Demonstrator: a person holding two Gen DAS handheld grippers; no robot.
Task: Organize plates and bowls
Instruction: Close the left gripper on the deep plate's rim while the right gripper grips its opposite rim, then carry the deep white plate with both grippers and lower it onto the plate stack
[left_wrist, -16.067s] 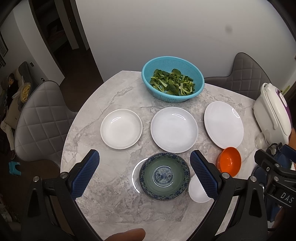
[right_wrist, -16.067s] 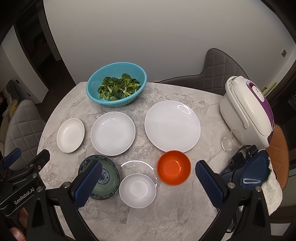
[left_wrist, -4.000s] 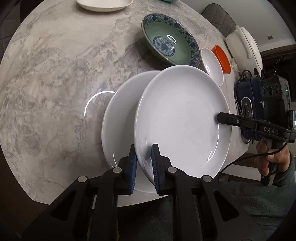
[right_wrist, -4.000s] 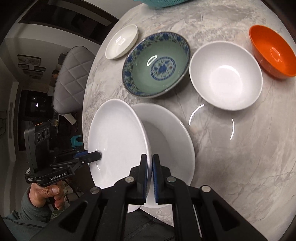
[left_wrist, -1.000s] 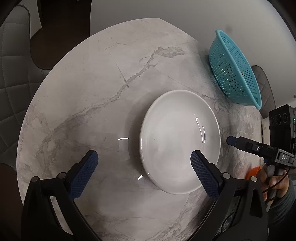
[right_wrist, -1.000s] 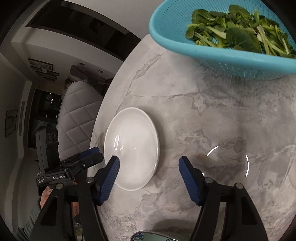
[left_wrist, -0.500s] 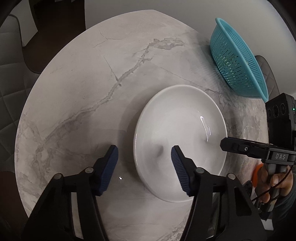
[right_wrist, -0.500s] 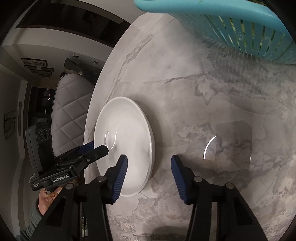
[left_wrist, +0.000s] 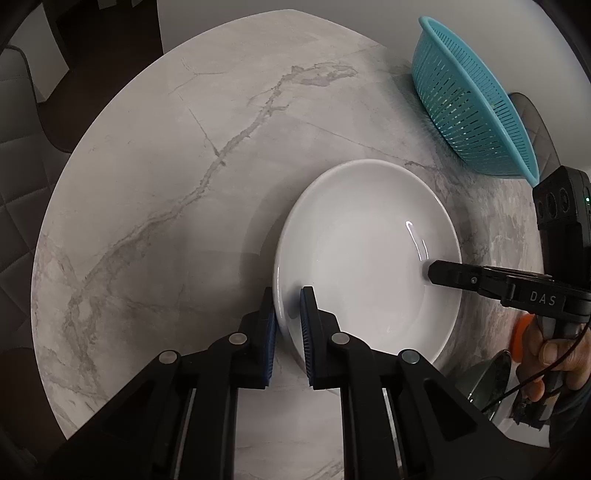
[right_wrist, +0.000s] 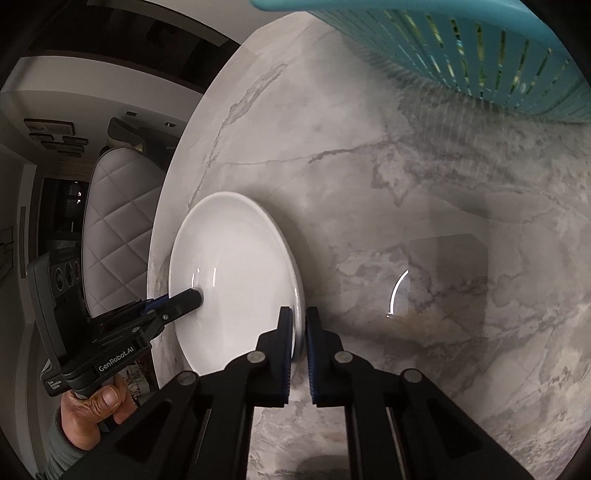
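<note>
Both tools black plastic, angular open-frame arms with round silver screws at the pivots, blue ribbed pads inside the fingertips. Left gripper (left_wrist: 287, 325) handle reads "GenRobot.AI" in white, boxy block with round lenses behind it; left hand (right_wrist: 94, 410) bare skin, grey-green sleeve cuff. Right gripper (right_wrist: 299, 332) marked "DAS", green LED on its block, thin black cable below; right hand (left_wrist: 550, 362) bare.

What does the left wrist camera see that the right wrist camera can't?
Only the left wrist view shows an orange bowl and a dark bowl at its right edge. Only the right wrist view shows a quilted chair beyond the table. Both show the white plate, pinched at opposite rims by the left gripper and the right gripper, the teal basket and the marble table.
</note>
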